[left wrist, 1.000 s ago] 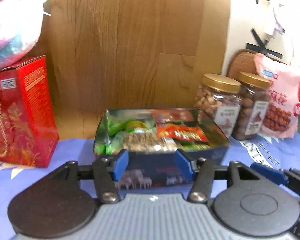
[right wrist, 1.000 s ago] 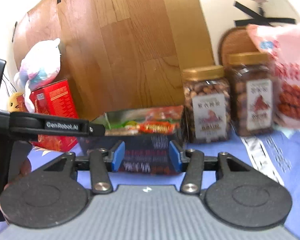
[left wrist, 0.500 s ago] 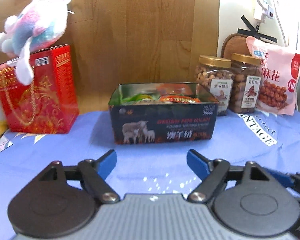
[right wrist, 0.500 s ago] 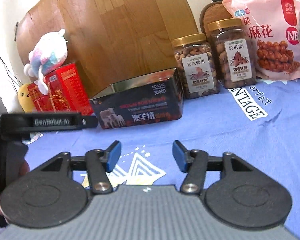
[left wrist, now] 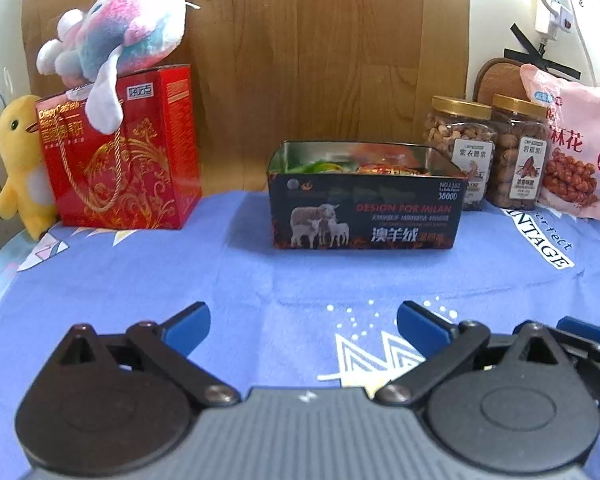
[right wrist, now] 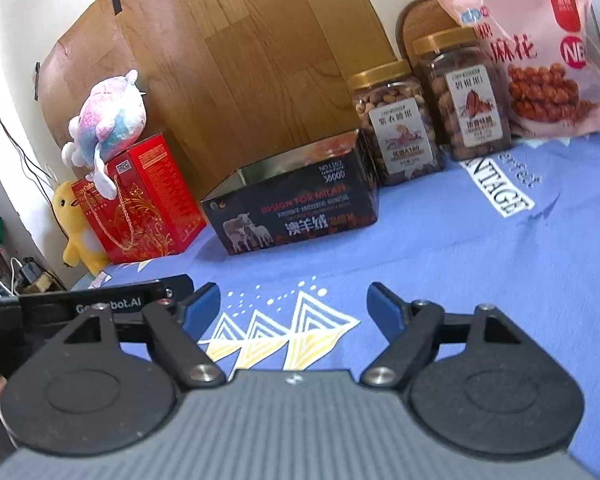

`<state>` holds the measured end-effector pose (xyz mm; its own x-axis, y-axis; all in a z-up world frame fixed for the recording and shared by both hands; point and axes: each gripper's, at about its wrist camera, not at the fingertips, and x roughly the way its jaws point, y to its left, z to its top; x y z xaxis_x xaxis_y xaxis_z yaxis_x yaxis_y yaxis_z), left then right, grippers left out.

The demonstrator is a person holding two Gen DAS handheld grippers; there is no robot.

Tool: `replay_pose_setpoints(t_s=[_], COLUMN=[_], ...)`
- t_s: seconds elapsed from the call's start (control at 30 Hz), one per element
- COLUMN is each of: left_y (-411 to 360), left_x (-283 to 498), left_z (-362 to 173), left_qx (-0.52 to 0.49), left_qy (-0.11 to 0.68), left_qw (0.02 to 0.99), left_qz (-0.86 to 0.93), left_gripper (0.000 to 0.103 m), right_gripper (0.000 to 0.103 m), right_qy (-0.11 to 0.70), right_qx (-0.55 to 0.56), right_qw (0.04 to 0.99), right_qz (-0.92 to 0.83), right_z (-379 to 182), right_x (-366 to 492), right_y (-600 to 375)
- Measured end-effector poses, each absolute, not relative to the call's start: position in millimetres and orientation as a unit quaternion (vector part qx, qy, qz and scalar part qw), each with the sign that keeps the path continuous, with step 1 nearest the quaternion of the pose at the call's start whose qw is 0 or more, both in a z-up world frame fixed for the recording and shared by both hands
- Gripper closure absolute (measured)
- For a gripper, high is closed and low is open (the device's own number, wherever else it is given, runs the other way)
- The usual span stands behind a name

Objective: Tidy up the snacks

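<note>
my left claw point(left wrist: 303, 326) and right claw point(right wrist: 294, 308) just spread wide, nothing between them, above blue cloth point(left wrist: 260, 280), tin of snacks point(left wrist: 364, 212) ahead.

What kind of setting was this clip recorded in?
Probably a home, on a table set against a wall: a blue printed tablecloth, plush toys such as the yellow chick, and a power strip hanging on the wall above jars of nuts.
</note>
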<state>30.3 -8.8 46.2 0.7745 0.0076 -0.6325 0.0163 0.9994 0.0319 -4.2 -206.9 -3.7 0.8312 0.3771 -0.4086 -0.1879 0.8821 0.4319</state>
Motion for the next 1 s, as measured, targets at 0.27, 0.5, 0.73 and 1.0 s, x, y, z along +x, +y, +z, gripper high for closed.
replay_pose_setpoints(t_s=[0.27, 0.5, 0.73, 1.0], left_y=[-12.4, -14.7, -13.1, -13.0], left_x=[24.7, 16.1, 14.7, 9.9], left_z=[45.8, 46.5, 46.6, 49.0], left_qx=[0.040, 0.057, 0.054, 0.060], left_qy=[0.345, 0.321, 0.319, 0.297], left_qw=[0.938, 0.945, 0.946, 0.952], left_qz=[0.019, 0.027, 0.025, 0.032], left_gripper=[0.000, 0.000, 0.000, 0.000], right_gripper=[0.016, 0.015, 0.015, 0.015], right_qy=[0.238, 0.235, 0.236, 0.235], right_qx=[0.188, 0.190, 0.190, 0.188], right_qw=[0.941, 0.942, 0.942, 0.943], right_qz=[0.150, 0.145, 0.143, 0.139], right_z=[3.0, 3.0, 2.6, 1.8], right_x=[-13.5, -15.6, -17.0, -16.9], right_y=[-202.7, -203.1, -201.6, -201.5])
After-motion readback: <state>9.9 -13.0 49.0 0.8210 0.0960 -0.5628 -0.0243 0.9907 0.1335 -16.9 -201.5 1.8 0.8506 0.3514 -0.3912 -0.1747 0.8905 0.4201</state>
